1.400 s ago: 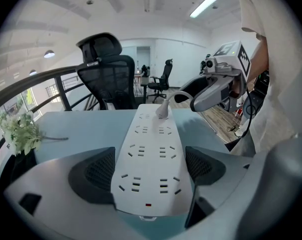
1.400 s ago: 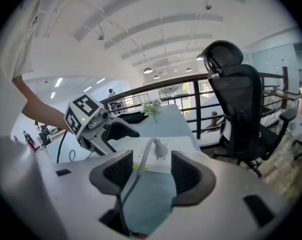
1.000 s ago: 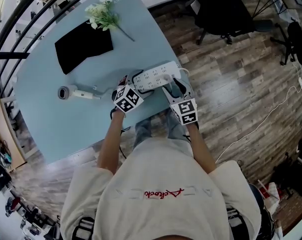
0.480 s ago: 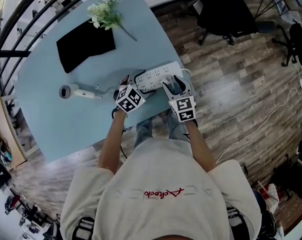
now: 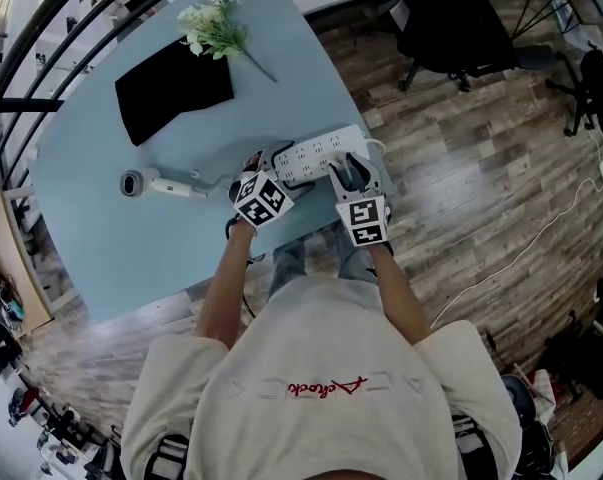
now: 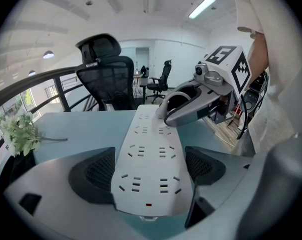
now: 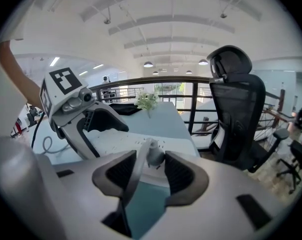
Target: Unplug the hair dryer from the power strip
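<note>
The left gripper (image 6: 148,171) clamps 1 end of the power strip (image 5: 319,152). The right gripper (image 7: 149,173) has its jaws just closing around the plug (image 7: 155,155), not yet gripping it.

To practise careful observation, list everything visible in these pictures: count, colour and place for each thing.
table: one, light blue, centre.
power strip: one, white, table's near edge.
plug: one, grey, in the strip's end.
hair dryer: one, white-grey, table's left.
cloth: one, black, far side.
flowers: one bunch, white, beside cloth.
office chair: one, black, beyond table.
left claw: grey, clamping the power strip.
right claw: grey, jaws just closing, plug between them, ungripped.
</note>
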